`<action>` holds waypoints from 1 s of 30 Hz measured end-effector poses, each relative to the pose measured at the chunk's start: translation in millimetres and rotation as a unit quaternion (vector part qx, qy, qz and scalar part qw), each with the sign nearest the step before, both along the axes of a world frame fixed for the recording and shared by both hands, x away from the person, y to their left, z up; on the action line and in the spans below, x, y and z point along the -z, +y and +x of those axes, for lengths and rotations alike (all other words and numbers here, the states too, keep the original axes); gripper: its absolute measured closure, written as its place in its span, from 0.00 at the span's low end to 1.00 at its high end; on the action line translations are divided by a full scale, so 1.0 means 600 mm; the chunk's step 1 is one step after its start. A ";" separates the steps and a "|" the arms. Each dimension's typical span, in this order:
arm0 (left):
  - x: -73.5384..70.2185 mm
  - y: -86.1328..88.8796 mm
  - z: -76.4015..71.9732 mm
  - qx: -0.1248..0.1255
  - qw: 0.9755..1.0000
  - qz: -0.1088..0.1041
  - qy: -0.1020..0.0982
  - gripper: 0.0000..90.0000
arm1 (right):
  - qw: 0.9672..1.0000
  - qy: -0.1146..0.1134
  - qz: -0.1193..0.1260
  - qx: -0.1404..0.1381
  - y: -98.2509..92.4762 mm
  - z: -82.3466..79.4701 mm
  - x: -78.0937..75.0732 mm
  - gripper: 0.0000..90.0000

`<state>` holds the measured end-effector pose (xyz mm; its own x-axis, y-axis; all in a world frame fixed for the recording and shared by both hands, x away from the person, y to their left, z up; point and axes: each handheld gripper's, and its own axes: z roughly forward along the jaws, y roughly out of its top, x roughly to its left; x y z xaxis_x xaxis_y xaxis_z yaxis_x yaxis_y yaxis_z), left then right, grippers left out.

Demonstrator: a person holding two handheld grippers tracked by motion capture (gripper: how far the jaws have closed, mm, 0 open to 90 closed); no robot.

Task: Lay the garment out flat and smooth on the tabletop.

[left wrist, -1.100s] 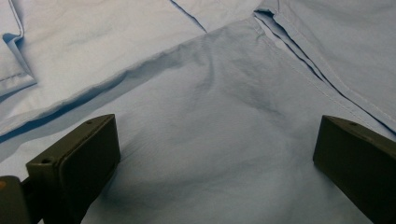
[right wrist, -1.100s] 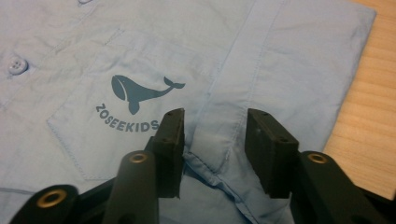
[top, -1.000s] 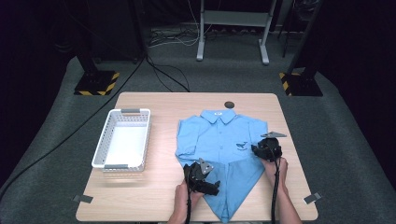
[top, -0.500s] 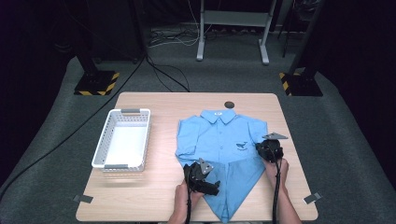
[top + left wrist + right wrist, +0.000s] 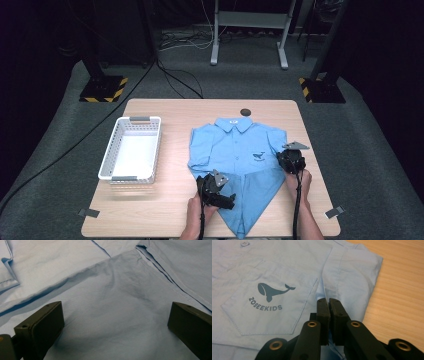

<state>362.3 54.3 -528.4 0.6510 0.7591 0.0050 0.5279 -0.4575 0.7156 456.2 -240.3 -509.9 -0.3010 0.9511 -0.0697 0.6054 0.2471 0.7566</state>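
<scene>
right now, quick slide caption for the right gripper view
Right tool pinched shut on a fold of the light blue shirt, beside its whale-print chest pocket, on the wooden table.

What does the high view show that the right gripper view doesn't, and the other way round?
High view alone: the white basket left of the shirt, the left gripper over the folded lower part of the shirt, a small dark disc beyond the collar, and the dark floor with stands. Right gripper view alone: the pocket lettering ZOSEEKIDS under the whale, a shirt button, and the right gripper with jaws pressed together on a raised fold. Both: the blue shirt, its whale print and the wooden table.
</scene>
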 end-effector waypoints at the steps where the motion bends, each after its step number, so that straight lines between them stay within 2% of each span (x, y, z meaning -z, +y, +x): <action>1: 0.000 0.000 0.000 0.000 1.000 0.000 0.000 0.01 | 1.000 -0.001 0.001 0.001 -0.001 -0.001 -0.002 0.97; 16: 0.000 0.000 0.000 0.000 1.000 0.000 0.000 0.01 | 1.000 -0.016 0.004 0.012 -0.015 -0.004 -0.016 0.96; 30: 0.000 0.000 0.000 0.000 1.000 0.000 0.000 0.01 | 0.999 -0.025 0.009 0.033 -0.040 -0.010 -0.023 0.96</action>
<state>362.3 54.3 -528.4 0.6509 0.7591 0.0048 0.5282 -0.4574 0.7154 450.4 -264.6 -495.8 -0.2340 0.9700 -0.0662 0.5809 0.1941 0.7905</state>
